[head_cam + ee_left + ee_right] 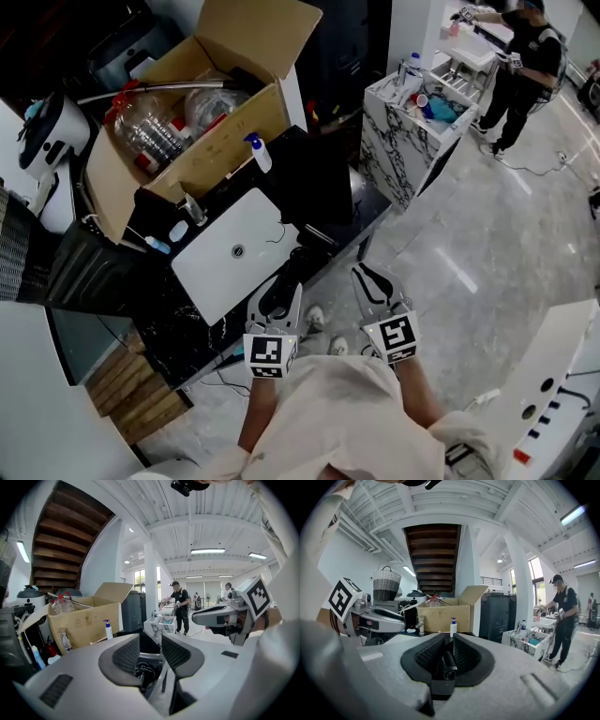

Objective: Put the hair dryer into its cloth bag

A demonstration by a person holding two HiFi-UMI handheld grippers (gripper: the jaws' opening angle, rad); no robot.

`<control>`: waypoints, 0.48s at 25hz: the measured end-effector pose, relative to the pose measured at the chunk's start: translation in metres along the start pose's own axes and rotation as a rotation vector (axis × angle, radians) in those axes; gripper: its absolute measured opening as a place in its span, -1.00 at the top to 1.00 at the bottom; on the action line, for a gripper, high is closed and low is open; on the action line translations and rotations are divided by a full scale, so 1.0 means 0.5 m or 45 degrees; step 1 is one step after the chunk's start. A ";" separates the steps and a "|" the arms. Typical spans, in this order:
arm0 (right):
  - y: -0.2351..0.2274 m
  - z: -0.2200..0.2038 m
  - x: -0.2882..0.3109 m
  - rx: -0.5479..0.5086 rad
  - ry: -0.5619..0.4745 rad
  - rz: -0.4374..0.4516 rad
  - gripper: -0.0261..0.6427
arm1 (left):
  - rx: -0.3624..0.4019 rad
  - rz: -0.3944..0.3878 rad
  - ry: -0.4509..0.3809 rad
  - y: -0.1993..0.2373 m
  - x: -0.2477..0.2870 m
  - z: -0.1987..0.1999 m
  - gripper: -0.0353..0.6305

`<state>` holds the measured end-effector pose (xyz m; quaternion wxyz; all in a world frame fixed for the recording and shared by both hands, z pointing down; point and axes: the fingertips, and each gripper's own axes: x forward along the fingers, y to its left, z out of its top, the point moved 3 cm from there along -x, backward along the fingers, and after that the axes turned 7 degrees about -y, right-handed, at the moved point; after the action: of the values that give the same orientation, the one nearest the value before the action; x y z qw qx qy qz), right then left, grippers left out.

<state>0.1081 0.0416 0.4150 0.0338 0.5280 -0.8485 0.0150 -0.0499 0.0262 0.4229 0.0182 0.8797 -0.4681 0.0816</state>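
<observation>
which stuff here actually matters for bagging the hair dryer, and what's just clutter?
Job:
- hair dryer, the black thing at the counter's edge, as far as I can tell
- left gripper, right gripper
- cloth bag: cannot pick it out among the dark shapes

Lying about:
- cardboard box with plastic bottles
- pump bottle
- white basin
- marble cabinet

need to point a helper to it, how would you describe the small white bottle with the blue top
Find the big open cardboard box next to the white sink. Just outside the box's wall, on the sink side, stands a small white bottle. Unlike the large clear bottles inside the box, it is opaque white with a blue pump head.
</observation>
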 end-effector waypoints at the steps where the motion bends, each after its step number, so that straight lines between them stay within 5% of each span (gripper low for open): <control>1: -0.003 -0.003 0.002 0.012 0.014 -0.015 0.81 | 0.004 -0.009 0.002 0.003 0.007 -0.002 0.46; 12: -0.012 -0.040 0.070 0.042 0.074 -0.014 0.81 | 0.011 -0.095 0.093 0.057 0.084 -0.055 0.43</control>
<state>0.0990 0.0089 0.4373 0.0499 0.5325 -0.8438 0.0444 -0.0542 -0.0212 0.4554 0.0345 0.8931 -0.4336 0.1151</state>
